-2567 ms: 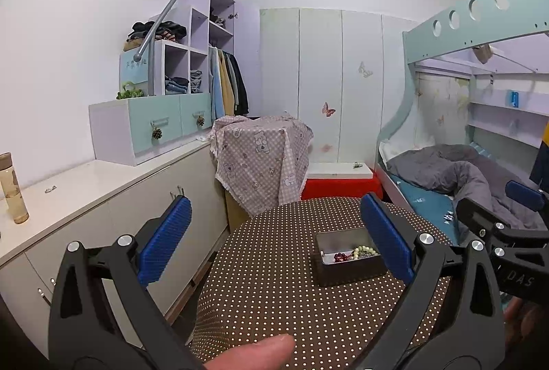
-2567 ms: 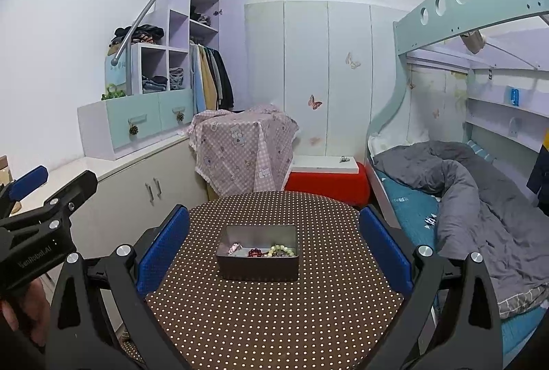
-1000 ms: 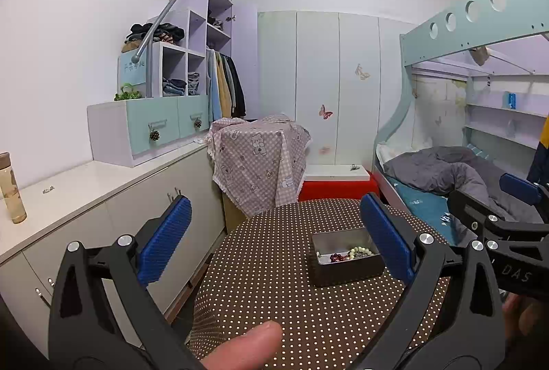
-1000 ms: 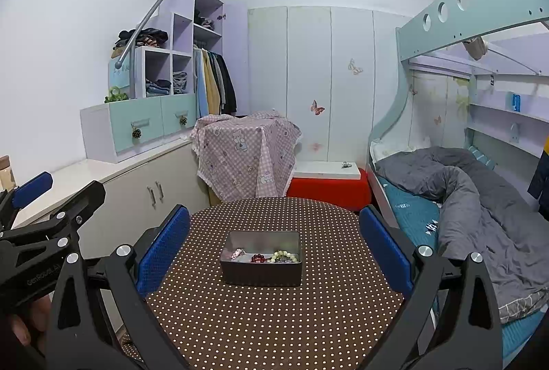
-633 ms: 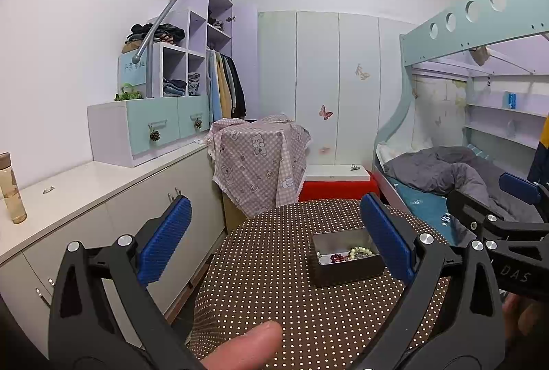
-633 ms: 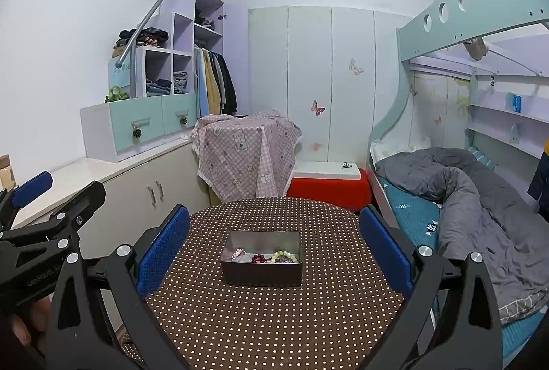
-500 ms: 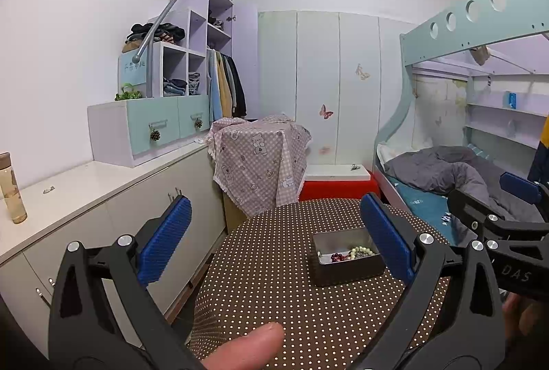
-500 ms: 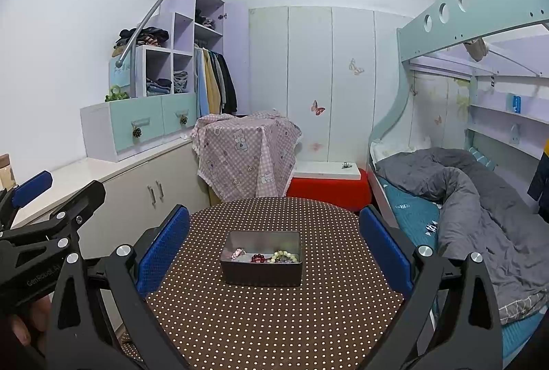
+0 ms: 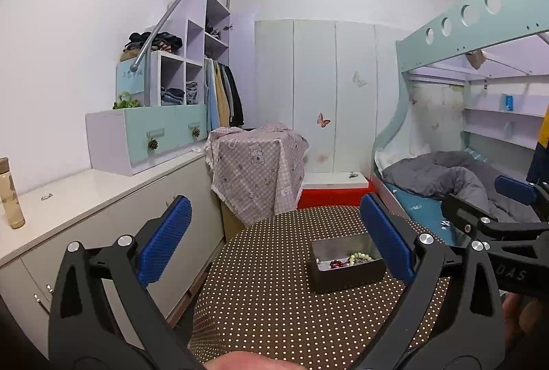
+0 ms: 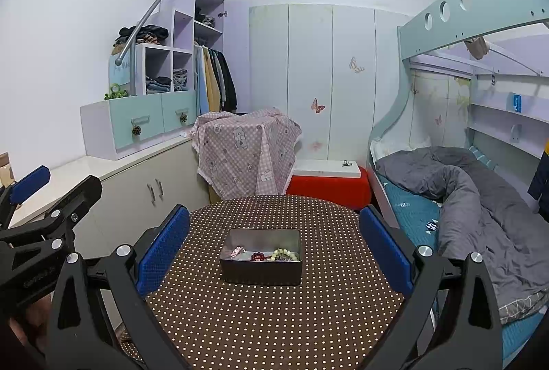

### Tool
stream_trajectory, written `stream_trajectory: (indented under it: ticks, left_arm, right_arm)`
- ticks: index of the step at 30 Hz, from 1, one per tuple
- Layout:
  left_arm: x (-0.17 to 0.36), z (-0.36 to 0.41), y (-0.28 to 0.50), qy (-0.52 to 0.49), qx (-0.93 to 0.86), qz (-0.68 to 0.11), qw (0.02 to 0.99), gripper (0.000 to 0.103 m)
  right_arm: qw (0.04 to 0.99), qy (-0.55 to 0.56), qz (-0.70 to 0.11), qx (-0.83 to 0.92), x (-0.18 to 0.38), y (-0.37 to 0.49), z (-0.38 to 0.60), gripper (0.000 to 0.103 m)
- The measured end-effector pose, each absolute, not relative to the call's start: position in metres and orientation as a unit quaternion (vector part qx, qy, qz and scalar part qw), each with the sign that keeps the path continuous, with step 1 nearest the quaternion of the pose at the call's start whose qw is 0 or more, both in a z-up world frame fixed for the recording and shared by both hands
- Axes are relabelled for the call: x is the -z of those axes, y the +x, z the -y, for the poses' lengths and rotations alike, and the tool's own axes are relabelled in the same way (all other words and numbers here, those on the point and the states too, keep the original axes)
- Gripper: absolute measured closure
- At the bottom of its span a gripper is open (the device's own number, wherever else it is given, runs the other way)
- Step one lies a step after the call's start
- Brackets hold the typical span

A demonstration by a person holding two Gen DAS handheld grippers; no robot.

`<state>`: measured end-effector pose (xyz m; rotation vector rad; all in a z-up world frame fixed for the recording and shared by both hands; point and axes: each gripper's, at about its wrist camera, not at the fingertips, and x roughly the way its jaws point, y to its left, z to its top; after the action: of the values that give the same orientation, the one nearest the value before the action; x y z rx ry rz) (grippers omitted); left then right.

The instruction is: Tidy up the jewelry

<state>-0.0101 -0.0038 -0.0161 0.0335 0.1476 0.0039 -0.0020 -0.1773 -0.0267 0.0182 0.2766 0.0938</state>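
At nine o'clock in the left wrist view, a bottle (image 9: 11, 195) of amber liquid stands on a pale countertop (image 9: 89, 188). The left gripper (image 9: 274, 245) hovers above the near edge of a round table (image 9: 274, 298) in a brown polka-dot cloth, its blue-padded jaws spread wide with nothing between them. Past its right finger, toward two o'clock, a dark metal tin (image 9: 346, 262) sits on the cloth, holding a cream bead bracelet (image 9: 360, 256) and a dark red bracelet (image 9: 338, 263) (a pinkish piece lies at the tin's left end in the other view, too small to identify).

In the right wrist view the left gripper shows at nine o'clock, well apart from the tin (image 10: 261, 258). The right gripper (image 10: 274, 245) is likewise held wide, empty, with the tin straight ahead at twelve o'clock between its fingers and clear of both. Toward three o'clock a grey duvet (image 10: 480, 198) lies rumpled on the lower bunk.
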Motion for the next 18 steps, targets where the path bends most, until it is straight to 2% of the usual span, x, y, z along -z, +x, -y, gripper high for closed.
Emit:
stream_trajectory:
  ticks: [18]
  left_arm:
    - [0.0162,0.0038,-0.0072,0.018,-0.009,-0.089,0.996,0.006]
  right_arm:
    - [0.989,0.008,-0.138,-0.048,0.0288,-0.0015,0.1772,0.008]
